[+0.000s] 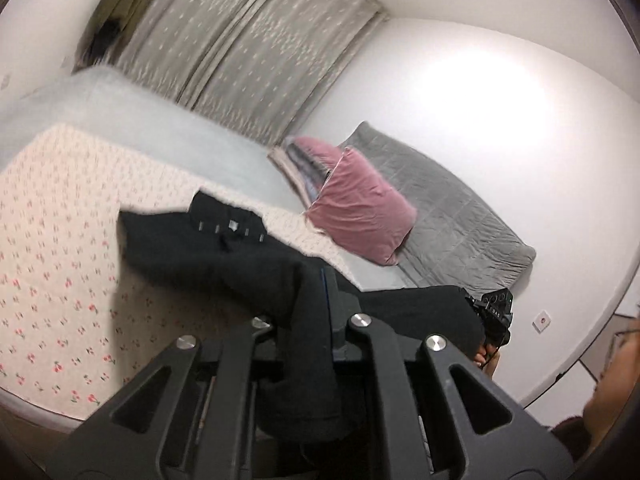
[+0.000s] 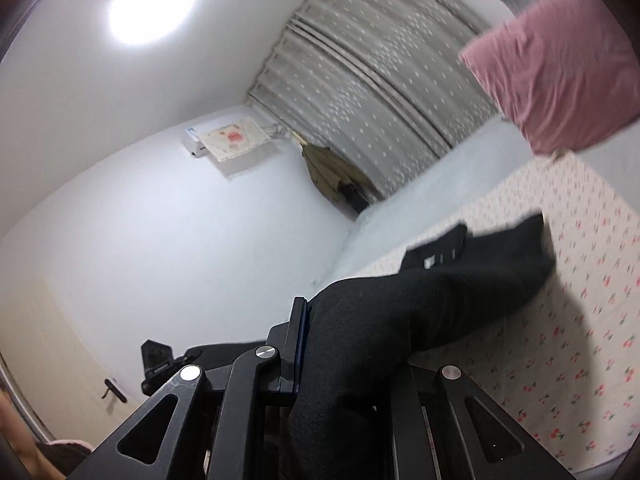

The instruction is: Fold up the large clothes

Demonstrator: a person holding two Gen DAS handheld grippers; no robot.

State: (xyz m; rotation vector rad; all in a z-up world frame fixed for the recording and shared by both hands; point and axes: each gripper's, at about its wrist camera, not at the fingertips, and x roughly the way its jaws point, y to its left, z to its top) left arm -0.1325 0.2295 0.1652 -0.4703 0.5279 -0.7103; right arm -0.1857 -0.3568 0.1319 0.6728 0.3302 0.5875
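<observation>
A large black garment [image 1: 208, 248] lies partly on the floral bedsheet [image 1: 60, 240], its near edge lifted off the bed. My left gripper [image 1: 320, 292] is shut on that edge, and the cloth drapes over its left finger. To the right, the right gripper [image 1: 494, 312] holds the same edge further along. In the right wrist view my right gripper [image 2: 312, 320] is shut on the black garment [image 2: 460, 280], which hides the right finger; the blue-padded left finger shows. The left gripper [image 2: 158, 364] appears low on the left.
A pink pillow [image 1: 356, 208] and a grey quilt [image 1: 452, 216] lie at the bed's head by the white wall. Grey curtains [image 1: 248, 48] hang behind the bed, with an olive coat [image 2: 328, 172] beside them. A person [image 1: 612, 380] is at the lower right edge.
</observation>
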